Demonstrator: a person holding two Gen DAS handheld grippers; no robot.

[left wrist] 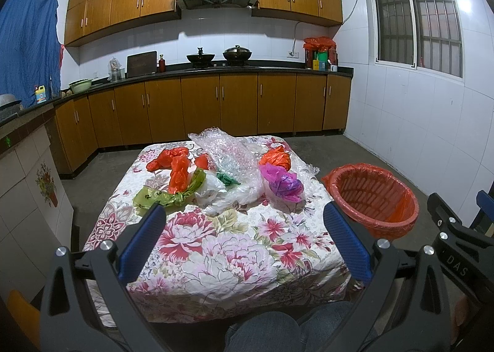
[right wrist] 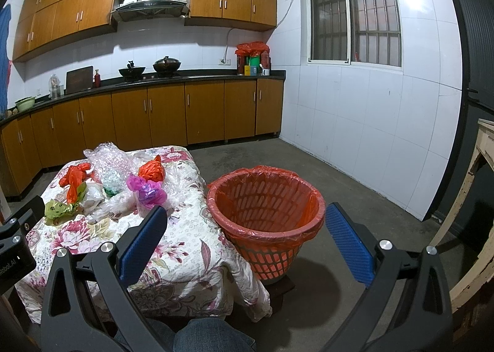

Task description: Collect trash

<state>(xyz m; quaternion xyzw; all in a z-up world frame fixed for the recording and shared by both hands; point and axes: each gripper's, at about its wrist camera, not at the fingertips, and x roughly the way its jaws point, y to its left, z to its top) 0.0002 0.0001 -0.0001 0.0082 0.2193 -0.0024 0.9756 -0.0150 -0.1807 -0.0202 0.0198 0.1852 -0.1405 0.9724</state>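
Claws first: the left gripper [left wrist: 244,219] has its blue-padded fingers spread wide with nothing between them, held above the near, bare part of the flowered tablecloth [left wrist: 216,259]. The right gripper [right wrist: 247,225] is spread just as wide and also carries nothing; from its own camera it frames the orange basket [right wrist: 265,216], which stands just beside the table's right edge on a low dark block on the floor.

Outward from the left gripper, the trash lies in a loose heap on the far half of the table. Nearest is a green patterned bag [left wrist: 154,197], knotted, with a white bag [left wrist: 211,186] touching it. Behind these lie crumpled orange bags [left wrist: 179,172], and another orange bag [left wrist: 276,159] sits toward the right. A pink and purple bag [left wrist: 282,182] lies closest to the basket side. A long wad of bubble wrap [left wrist: 225,157] runs through the middle, with a small dark green scrap [left wrist: 228,179] against it.

The basket is lined with a red-orange bag folded over its rim, and as far as the right wrist view shows, its inside holds nothing. So the task looks to be at its very start: no piece is collected and every piece remains on the table. What is left is the whole job: each bag and the wrap must be picked up and dropped into the basket. The pink and purple bag seems the easiest first reach for the right gripper.
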